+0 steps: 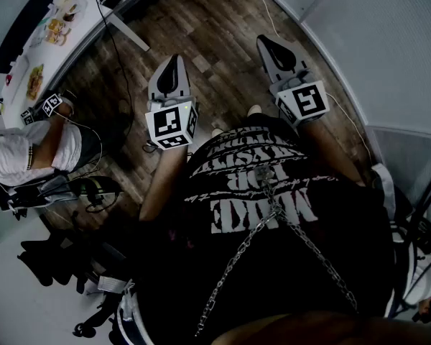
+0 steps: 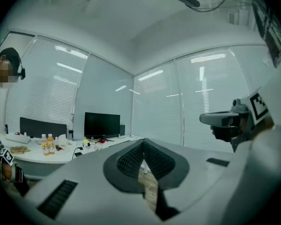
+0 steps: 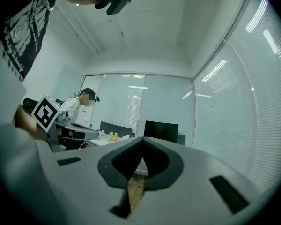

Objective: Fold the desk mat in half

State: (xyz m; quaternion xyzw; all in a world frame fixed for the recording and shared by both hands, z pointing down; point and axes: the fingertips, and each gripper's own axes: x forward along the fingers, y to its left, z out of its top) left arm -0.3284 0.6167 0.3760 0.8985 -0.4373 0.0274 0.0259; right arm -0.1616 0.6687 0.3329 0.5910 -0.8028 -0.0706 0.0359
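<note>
No desk mat shows in any view. In the head view my left gripper (image 1: 173, 62) and right gripper (image 1: 271, 44) are held out side by side in front of my chest, level, above a wooden floor (image 1: 215, 27). Both are shut with nothing between the jaws. The left gripper view looks along its closed jaws (image 2: 143, 146) toward a far desk, with the right gripper (image 2: 224, 121) at its right. In the right gripper view the jaws (image 3: 141, 149) are also closed, and the left gripper (image 3: 79, 134) shows at the left.
A long white desk (image 1: 54, 56) runs along the upper left, carrying a monitor (image 2: 102, 124), bottles (image 2: 48, 144) and cables. A second person in a white shirt (image 1: 21, 153) stands beside it at the left. Blinds-covered windows (image 2: 201, 102) close off the room.
</note>
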